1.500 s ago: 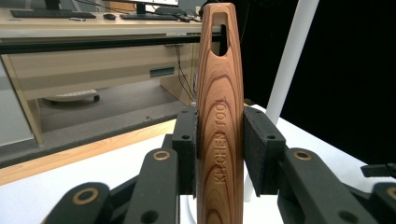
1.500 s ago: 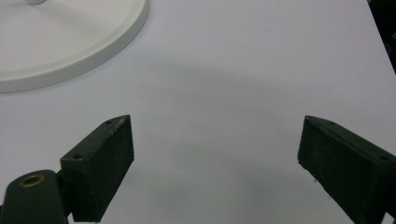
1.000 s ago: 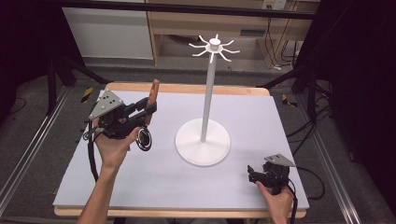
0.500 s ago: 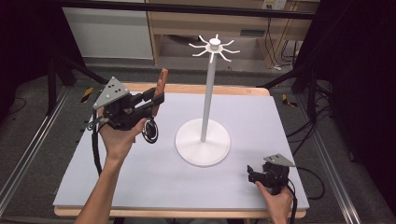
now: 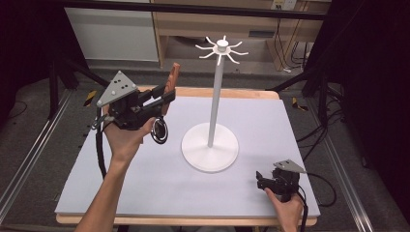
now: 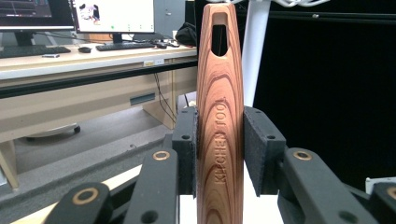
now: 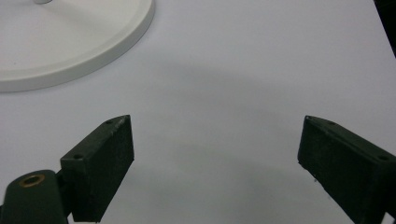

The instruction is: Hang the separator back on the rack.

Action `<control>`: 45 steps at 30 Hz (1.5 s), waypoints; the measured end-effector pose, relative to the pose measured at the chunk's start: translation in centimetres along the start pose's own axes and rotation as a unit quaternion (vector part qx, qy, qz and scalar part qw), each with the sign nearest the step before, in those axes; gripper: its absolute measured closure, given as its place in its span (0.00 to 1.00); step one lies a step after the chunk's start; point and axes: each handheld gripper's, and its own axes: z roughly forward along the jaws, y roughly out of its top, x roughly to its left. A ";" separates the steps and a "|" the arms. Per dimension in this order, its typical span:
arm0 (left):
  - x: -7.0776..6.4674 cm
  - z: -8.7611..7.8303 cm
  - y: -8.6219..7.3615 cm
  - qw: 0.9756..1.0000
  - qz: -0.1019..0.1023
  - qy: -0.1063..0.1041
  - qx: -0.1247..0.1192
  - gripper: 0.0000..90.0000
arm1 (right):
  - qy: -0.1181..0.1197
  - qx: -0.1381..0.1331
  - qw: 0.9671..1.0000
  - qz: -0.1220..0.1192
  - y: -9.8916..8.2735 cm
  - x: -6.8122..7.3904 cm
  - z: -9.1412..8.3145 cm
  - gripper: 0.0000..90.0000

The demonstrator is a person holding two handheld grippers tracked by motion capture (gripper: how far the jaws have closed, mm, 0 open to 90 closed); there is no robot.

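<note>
The left claw (image 5: 163, 95) pinches a wooden kitchen tool (image 6: 219, 121) by its flat handle, both pads pressed on the narrow edges, raised above the bench (image 5: 145, 183) left of the white hook stand (image 5: 211, 145). The wood looks stiff, light and smooth, so a mid-handle grip below the hanging slot seems secure. The right claw (image 7: 210, 163) rests spread and empty near the stand's base.

We saw a wooden utensil handle (image 6: 219, 116), smooth with reddish grain, between matt black fingers (image 6: 259, 149). The stand (image 5: 210, 145) looked smooth white, the desk (image 5: 145, 193) matt pale with a wooden edge.
</note>
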 end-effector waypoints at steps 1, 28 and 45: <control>-0.1 0.1 0.2 1.000 0.001 -0.001 -0.001 0.75 | 0.001 0.000 1.000 0.001 0.0 0.0 0.0 0.12; -1.9 2.6 2.6 1.000 0.007 -0.014 -0.017 0.75 | 0.002 -0.003 1.000 0.004 0.0 -0.2 -0.1 0.12; -2.1 4.0 2.9 1.000 0.013 -0.013 -0.003 0.75 | 0.002 -0.003 1.000 0.005 0.0 -0.2 -0.2 0.12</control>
